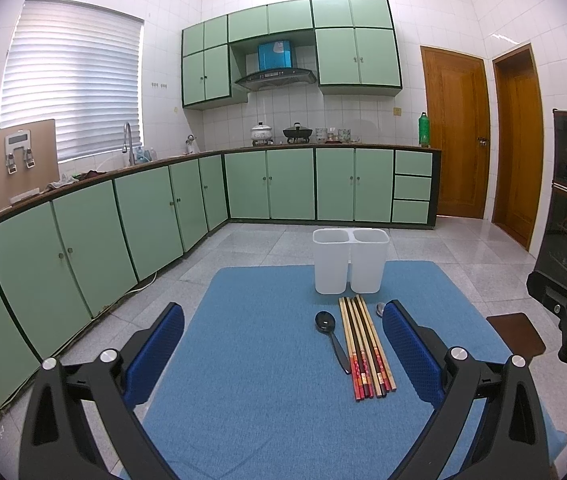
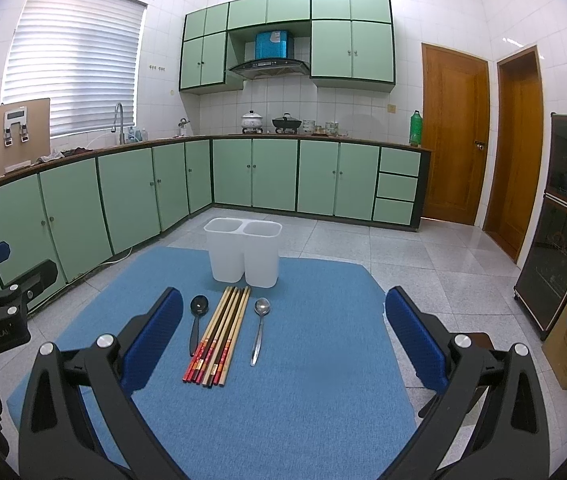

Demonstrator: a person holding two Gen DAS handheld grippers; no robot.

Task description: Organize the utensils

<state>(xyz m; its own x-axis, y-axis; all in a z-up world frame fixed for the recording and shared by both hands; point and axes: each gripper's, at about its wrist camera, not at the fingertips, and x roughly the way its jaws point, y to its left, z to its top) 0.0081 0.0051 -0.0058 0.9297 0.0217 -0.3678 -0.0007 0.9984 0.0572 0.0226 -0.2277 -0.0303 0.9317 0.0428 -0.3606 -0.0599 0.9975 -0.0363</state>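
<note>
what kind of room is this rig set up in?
A home kitchen, most likely. Green cabinets run under an L-shaped counter, a range hood hangs over pots on a stove, and a faucet stands by the window. The utensils lie on a blue mat mid-room.

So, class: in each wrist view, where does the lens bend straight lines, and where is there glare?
Left wrist view: the counter edge bows and the corners go black; the window blind is washed out. Right wrist view: the same bowing in the cabinets, with light reflecting off the floor tiles by the doors.
</note>
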